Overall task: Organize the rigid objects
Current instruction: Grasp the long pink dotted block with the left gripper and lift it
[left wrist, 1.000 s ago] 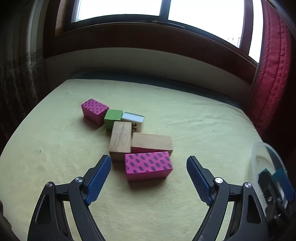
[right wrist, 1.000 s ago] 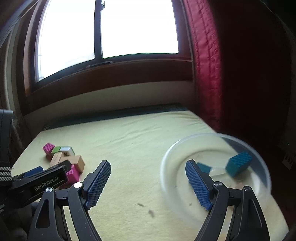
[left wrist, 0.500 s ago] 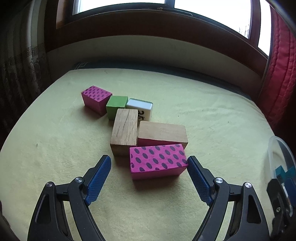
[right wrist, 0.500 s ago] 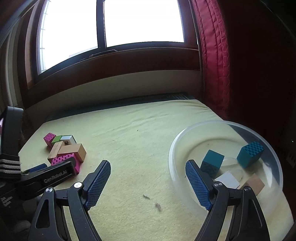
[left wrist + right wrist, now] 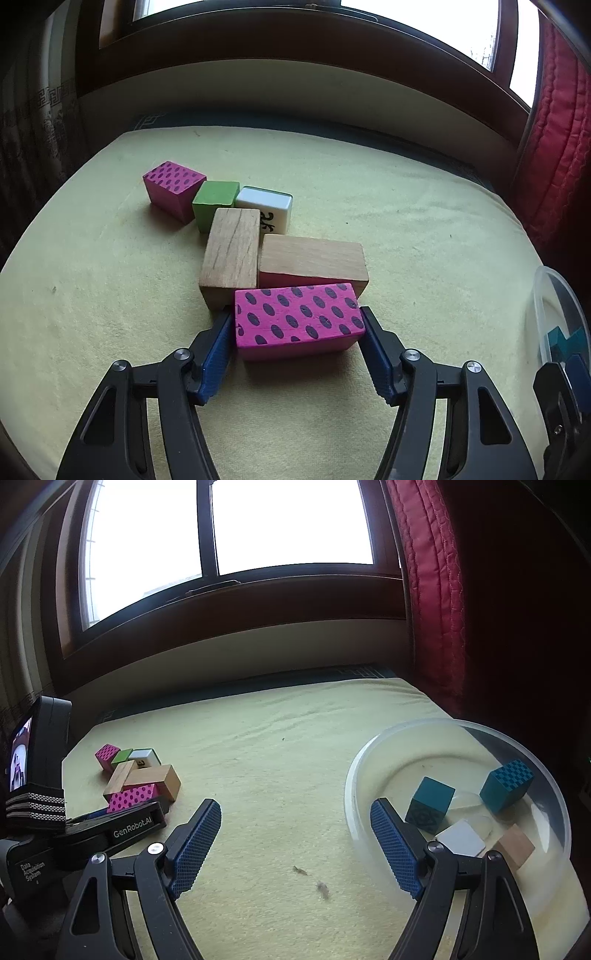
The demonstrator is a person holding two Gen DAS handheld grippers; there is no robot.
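Left gripper at the grasp of the long pink dotted block, which lies flat on the yellow-covered tabletop at the near end of a cluster of blocks; my blue pads sit against its two short ends, so I read the jaws as pinching it, though how firmly I cannot tell. I judge the block to be painted wood: rigid, light, not fragile, with smooth faces that the textured pads should hold without slipping. Taking it end to end along its length is the only free approach, since its far long side lies against the plain wooden block and its far left corner is close to the upright-grained wooden block, which may be dragged if I lift at a slant. Beyond these lie a green cube, a white tile with a dark mark, and a small pink dotted block. The left gripper comes in low and nearly level from the near side. My right gripper hovers with jaws spread wide and nothing between them, one pad overlapping the rim of the clear bowl, which already holds two teal cubes, a white piece and a tan one
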